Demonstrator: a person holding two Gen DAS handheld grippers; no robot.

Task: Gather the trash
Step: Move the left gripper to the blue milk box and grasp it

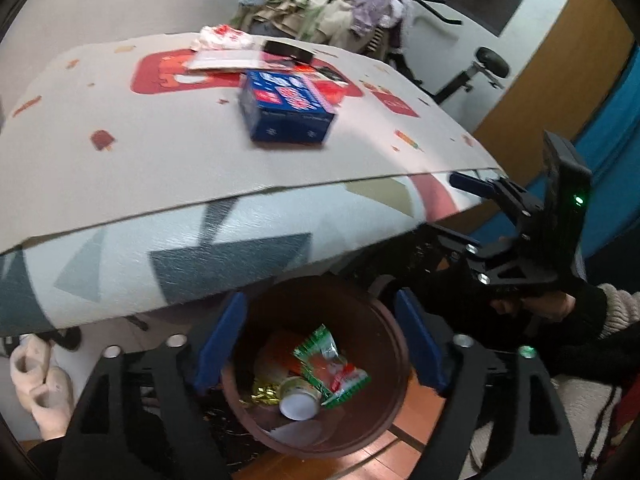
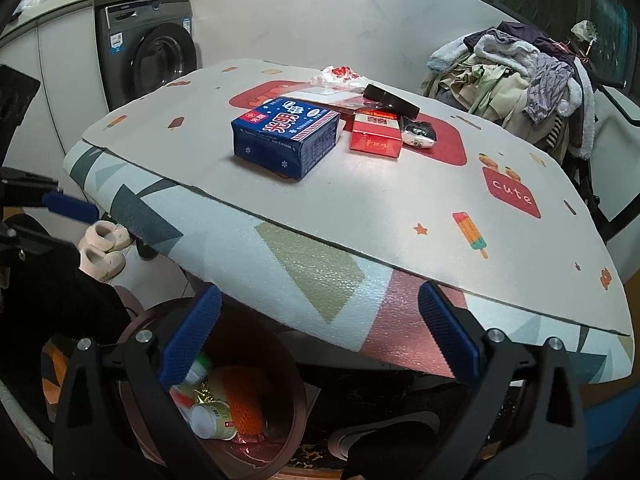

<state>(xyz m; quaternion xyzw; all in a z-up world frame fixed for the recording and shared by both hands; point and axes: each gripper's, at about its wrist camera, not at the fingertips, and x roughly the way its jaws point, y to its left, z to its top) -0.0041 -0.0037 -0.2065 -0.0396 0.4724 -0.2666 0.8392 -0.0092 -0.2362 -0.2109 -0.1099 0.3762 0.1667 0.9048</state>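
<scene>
A brown bin (image 1: 384, 412) stands on the floor by the table's near edge, with a green and red wrapper (image 1: 332, 368), a paper cup (image 1: 298, 402) and other trash in it. It also shows in the right wrist view (image 2: 296, 408). My left gripper (image 1: 320, 340) is open and empty right above the bin. My right gripper (image 2: 320, 332) is open and empty just right of the bin, below the table edge; it shows in the left wrist view (image 1: 476, 186). On the table lie a blue box (image 2: 286, 138), a red packet (image 2: 376, 136), a black box (image 2: 394, 100) and a white wrapper (image 2: 340, 76).
The table (image 2: 360, 208) wears a patterned mat that hangs over its near edge. Pale slippers (image 2: 102, 248) lie on the floor at the left. A washing machine (image 2: 152, 56) stands behind. A pile of clothes (image 2: 520, 76) sits at the back right.
</scene>
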